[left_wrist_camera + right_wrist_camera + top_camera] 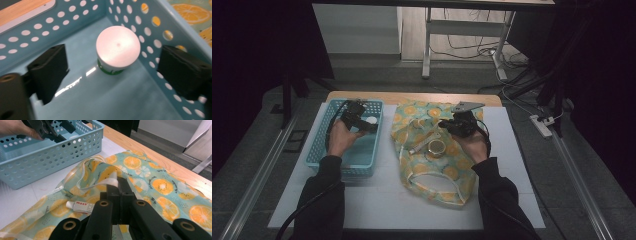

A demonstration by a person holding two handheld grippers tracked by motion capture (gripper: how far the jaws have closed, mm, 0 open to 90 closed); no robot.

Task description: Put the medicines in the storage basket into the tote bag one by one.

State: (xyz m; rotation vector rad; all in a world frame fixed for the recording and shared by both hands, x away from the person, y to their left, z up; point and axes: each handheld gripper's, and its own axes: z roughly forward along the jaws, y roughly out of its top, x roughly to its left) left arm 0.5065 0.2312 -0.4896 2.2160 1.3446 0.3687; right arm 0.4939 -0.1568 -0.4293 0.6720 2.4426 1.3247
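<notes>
- My left tool (113, 72) hangs inside the blue basket (323, 150), jaws spread wide, touching nothing.
- A white-lidded jar (117, 48) stands between them, near the basket's far corner wall.
- My right tool (117, 187) is clenched on the fruit-print bag's white strap (110, 182).
- A small tube (80, 206) lies on that bag (160, 185).

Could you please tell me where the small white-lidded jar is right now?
The white-lidded jar stands upright in the far right corner of the blue basket, between the open left gripper jaws.
</notes>
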